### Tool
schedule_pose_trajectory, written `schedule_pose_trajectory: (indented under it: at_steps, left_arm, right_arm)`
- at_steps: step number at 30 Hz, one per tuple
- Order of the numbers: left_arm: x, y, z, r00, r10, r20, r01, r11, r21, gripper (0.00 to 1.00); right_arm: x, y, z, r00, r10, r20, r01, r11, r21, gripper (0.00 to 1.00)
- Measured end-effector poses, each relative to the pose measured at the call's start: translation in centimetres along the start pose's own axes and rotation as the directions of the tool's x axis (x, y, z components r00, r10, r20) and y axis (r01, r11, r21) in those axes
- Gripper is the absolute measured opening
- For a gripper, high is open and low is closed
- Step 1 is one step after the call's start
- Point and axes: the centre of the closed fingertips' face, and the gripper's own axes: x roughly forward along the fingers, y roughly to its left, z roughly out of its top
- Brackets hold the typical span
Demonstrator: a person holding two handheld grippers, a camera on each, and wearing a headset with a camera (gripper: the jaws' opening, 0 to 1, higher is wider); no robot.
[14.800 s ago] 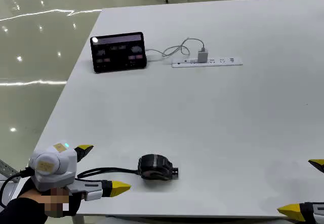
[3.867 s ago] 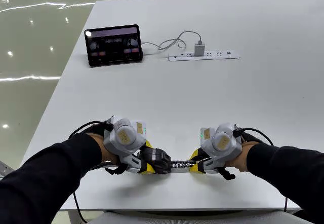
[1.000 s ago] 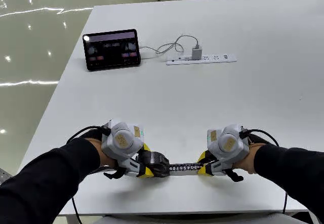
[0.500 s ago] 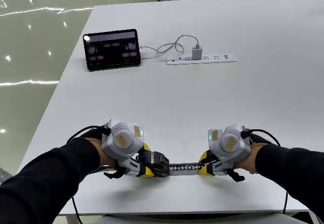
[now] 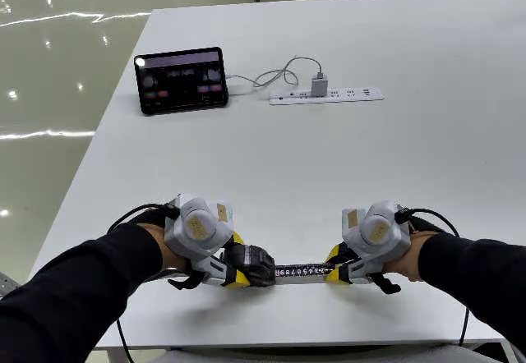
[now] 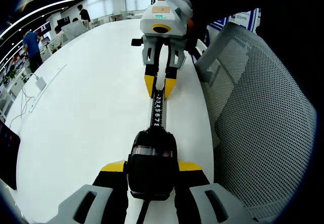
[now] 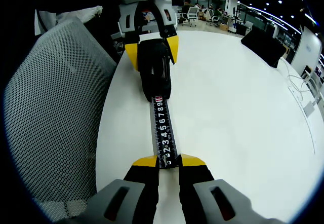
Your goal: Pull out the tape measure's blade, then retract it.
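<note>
The black tape measure case [image 5: 251, 265] lies near the table's front edge, clamped between the yellow tips of my left gripper [image 5: 237, 264]; up close the case [image 6: 152, 162] sits in the left gripper [image 6: 151, 166]. Its numbered blade [image 5: 302, 271] runs right to my right gripper [image 5: 336, 266]. In the right gripper view the blade [image 7: 161, 127] reaches from the case [image 7: 155, 75] to the right gripper [image 7: 168, 161], which is shut on the blade's end. From the left gripper view, the blade [image 6: 157, 110] ends between the right gripper's fingers [image 6: 160, 87].
A dark tablet [image 5: 182, 79] stands at the back left of the white table [image 5: 345, 166]. A white power strip [image 5: 327, 95] with a plugged charger and cable lies beside it. A grey mesh chair back [image 6: 258, 117] stands just off the table's front edge.
My right gripper has moved slightly to the right with the blade's end, drawing a little more blade out of the case. The left gripper and case have stayed in place.
</note>
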Motion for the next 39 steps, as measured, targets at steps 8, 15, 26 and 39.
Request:
schedule_pose_trajectory:
  at_steps: [8, 15, 26, 39]
  left_arm:
    - [0.0, 0.0, 0.0, 1.0, 0.001, 0.0, -0.001, 1.0, 0.0, 0.31]
    - [0.0, 0.0, 0.0, 1.0, 0.001, 0.0, -0.001, 1.0, 0.0, 0.31]
    - [0.0, 0.0, 0.0, 1.0, 0.003, 0.001, -0.003, 1.0, -0.001, 0.31]
    - [0.0, 0.0, 0.0, 1.0, 0.001, 0.002, -0.001, 1.0, -0.001, 0.31]
  right_arm:
    - [-0.2, 0.0, -0.3, 1.0, -0.003, 0.002, 0.003, 1.0, 0.003, 0.1]
    - [-0.3, 0.0, -0.5, 1.0, -0.004, 0.001, 0.004, 1.0, 0.008, 0.1]
    - [-0.6, 0.0, -0.7, 1.0, -0.005, -0.003, 0.005, 1.0, 0.01, 0.1]
    - [-0.8, -0.2, -1.0, 1.0, -0.006, -0.007, 0.006, 1.0, 0.013, 0.1]
